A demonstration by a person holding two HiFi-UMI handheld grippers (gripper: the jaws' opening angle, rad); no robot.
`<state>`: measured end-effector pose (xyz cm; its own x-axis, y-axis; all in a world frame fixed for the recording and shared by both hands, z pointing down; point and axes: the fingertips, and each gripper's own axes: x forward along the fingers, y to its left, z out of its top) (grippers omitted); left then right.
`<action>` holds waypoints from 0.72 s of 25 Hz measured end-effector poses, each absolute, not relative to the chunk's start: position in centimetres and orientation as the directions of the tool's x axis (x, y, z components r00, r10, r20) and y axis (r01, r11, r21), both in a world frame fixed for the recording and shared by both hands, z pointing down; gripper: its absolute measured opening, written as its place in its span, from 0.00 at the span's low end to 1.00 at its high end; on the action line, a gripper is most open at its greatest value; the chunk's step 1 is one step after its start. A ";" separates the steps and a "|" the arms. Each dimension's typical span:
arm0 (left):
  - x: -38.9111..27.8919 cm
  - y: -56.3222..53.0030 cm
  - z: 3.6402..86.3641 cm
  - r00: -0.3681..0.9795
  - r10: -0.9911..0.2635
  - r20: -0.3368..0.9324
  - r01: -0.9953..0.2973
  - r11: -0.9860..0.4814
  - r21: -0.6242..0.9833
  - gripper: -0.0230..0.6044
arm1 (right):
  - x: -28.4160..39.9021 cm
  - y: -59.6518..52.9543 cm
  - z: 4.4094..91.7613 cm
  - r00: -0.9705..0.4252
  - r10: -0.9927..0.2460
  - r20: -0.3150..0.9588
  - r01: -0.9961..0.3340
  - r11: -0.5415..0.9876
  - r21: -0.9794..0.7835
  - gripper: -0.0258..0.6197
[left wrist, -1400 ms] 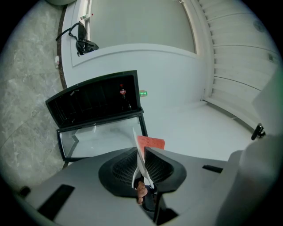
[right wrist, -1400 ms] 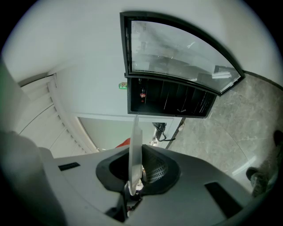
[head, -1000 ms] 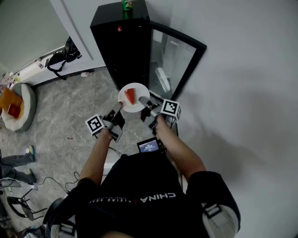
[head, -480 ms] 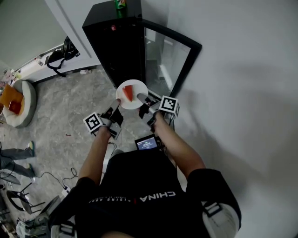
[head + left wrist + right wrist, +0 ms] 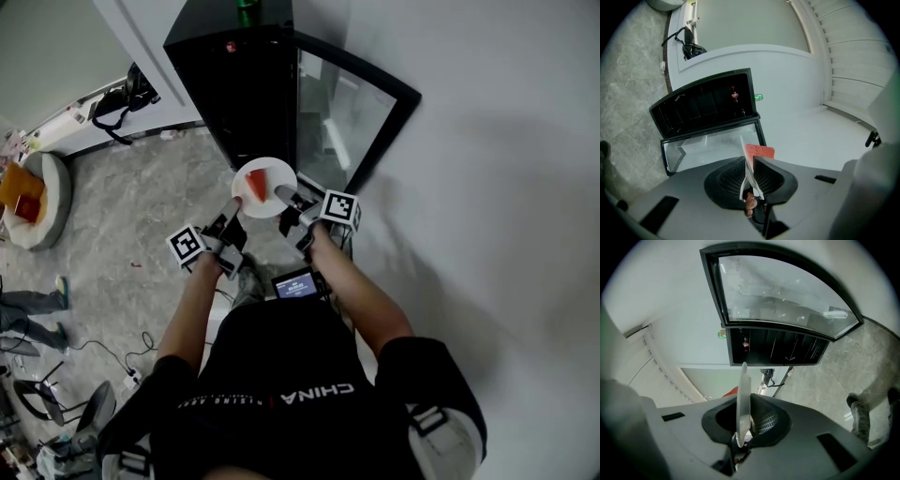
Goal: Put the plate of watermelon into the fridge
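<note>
Head view: left gripper [image 5: 235, 210] and right gripper [image 5: 285, 198] hold the plate [image 5: 266, 200] of watermelon [image 5: 258, 184] between them, open fridge [image 5: 234, 89] ahead. Left gripper view: jaws clamp the rim. Right gripper view: same. Best carried level, both hands advancing together.

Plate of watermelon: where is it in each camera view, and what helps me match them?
Head view: the plate lies face-up just above centre, below the fridge.
Left gripper view: edge-on, a thin white line low at centre, between the jaws.
Right gripper view: edge-on again, an upright white strip low at centre, between the jaws.
Shared landmark: the black fridge with its glass door open.
</note>
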<state>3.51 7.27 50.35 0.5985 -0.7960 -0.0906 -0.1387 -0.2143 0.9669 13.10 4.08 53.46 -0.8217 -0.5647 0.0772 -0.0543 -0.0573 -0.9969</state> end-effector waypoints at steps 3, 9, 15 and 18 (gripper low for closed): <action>3.6 7.3 50.7 0.620 -0.778 -0.099 -0.128 -0.225 0.966 0.12 | 13.1 4.5 54.1 -0.806 -0.587 0.082 -0.045 -0.078 -0.996 0.09; -0.7 -0.8 51.8 0.654 -0.752 -0.090 -0.121 -0.221 0.968 0.12 | 9.1 -3.4 54.9 -0.783 -0.618 0.077 -0.056 -0.054 -0.997 0.09; -4.5 -4.8 51.8 0.699 -0.710 -0.087 -0.106 -0.222 0.969 0.12 | 5.3 -6.9 54.6 -0.748 -0.659 0.079 -0.066 -0.045 -0.997 0.09; -6.4 -6.3 51.8 0.715 -0.693 -0.089 -0.100 -0.227 0.969 0.12 | 3.6 -8.2 54.5 -0.732 -0.676 0.083 -0.071 -0.046 -0.996 0.09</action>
